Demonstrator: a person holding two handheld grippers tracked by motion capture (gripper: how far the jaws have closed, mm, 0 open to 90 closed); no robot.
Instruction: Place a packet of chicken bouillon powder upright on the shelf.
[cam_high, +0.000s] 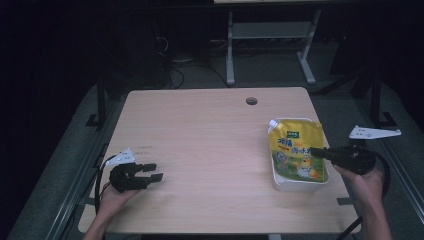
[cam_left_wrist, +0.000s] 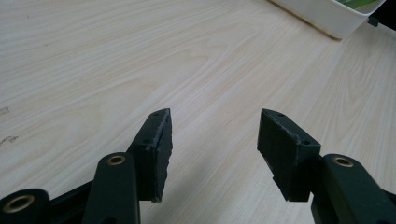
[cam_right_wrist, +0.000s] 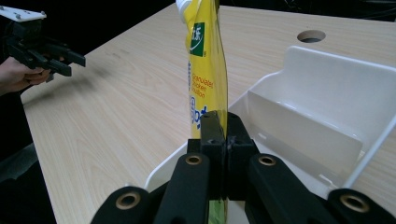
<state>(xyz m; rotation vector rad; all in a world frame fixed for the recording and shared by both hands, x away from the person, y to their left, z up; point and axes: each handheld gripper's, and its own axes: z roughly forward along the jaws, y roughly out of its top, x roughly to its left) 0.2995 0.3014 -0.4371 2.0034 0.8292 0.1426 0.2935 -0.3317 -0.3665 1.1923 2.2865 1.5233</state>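
Observation:
A yellow spouted pouch (cam_high: 296, 149) with green and orange print hangs over a white plastic bin (cam_high: 298, 184) at the table's right side. My right gripper (cam_high: 316, 151) is shut on the pouch's edge, coming in from the right. In the right gripper view the pouch (cam_right_wrist: 205, 70) stands edge-on, pinched between the black jaws (cam_right_wrist: 223, 140), above the bin (cam_right_wrist: 322, 116) with its inner divider. My left gripper (cam_high: 156, 172) rests low over the table at the front left, open, with nothing between its jaws (cam_left_wrist: 212, 140).
The light wooden table (cam_high: 210, 140) has a round cable hole (cam_high: 251, 101) near its far edge. Beyond the table stand a white desk frame (cam_high: 270, 45) and cables on the dark floor. The bin's corner (cam_left_wrist: 327, 16) shows in the left gripper view.

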